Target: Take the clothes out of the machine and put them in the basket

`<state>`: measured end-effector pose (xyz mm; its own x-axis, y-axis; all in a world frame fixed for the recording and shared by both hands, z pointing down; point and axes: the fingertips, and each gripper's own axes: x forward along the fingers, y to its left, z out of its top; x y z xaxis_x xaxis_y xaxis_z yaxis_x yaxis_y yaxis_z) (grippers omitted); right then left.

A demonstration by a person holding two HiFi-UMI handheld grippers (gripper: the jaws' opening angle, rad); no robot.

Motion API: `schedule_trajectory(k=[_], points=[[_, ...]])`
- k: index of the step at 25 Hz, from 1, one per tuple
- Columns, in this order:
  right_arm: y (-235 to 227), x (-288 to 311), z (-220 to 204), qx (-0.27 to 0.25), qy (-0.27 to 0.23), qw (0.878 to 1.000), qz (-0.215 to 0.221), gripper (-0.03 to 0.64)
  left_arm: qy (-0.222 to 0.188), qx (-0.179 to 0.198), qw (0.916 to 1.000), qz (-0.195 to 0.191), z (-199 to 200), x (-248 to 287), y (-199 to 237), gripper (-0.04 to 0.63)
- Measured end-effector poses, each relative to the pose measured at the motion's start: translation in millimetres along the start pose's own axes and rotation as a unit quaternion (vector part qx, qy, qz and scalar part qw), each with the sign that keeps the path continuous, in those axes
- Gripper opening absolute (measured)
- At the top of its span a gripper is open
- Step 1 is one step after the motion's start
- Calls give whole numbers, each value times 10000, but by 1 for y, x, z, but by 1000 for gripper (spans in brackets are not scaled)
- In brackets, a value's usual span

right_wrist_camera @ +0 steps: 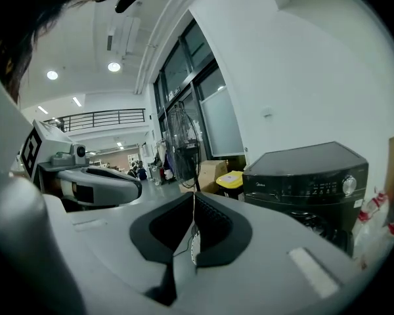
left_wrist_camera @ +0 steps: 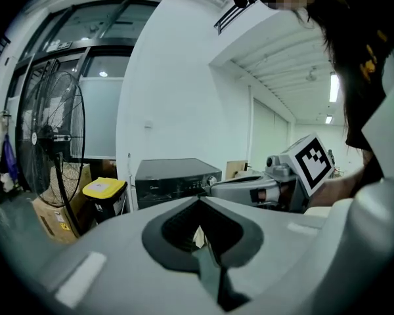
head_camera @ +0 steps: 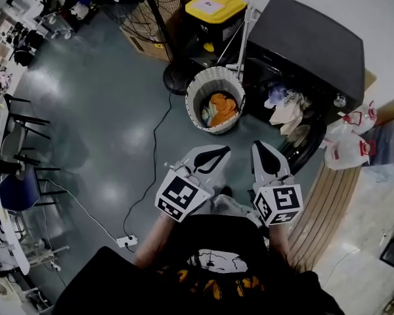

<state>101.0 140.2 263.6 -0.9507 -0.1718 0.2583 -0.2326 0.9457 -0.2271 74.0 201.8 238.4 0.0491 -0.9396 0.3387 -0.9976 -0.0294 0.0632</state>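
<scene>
Though the left tool (head_camera: 215, 152) and right tool (head_camera: 263, 147) sit clenched and empty, the clothes (head_camera: 285, 107) look limp and light: pinch a hanging fold.

Right gripper (right_wrist_camera: 194, 201) closed, jaws touching. Black machine (right_wrist_camera: 308, 176) at right; left gripper (right_wrist_camera: 98, 184) at left; yellow-lidded bin (right_wrist_camera: 231, 178) past tips.

You stood in a large lab-workshop hall. Grey polished floor (head_camera: 98, 110); tall glazed wall (right_wrist_camera: 197, 104); mezzanine railing (right_wrist_camera: 98, 118) under round ceiling lights (right_wrist_camera: 113, 66). An industrial pedestal fan (left_wrist_camera: 52, 136), a cardboard box (left_wrist_camera: 49, 218) and a yellow-lidded bin (head_camera: 215, 6) stood beside the black washing machine (head_camera: 308, 44). A power strip (head_camera: 127, 241) lay on the floor. Chairs (head_camera: 16, 192) and cluttered benches lined your left.
</scene>
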Motion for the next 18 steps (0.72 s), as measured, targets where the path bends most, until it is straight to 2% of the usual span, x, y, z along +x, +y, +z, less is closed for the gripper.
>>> schedule_trajectory(k=[11, 18], points=[[-17, 27, 4, 205, -101, 9992, -319, 28, 17, 252, 9993, -292, 9, 24, 33, 0], [-31, 69, 20, 280, -230, 9960, -812, 28, -47, 490, 9955, -804, 25, 46, 79, 0]])
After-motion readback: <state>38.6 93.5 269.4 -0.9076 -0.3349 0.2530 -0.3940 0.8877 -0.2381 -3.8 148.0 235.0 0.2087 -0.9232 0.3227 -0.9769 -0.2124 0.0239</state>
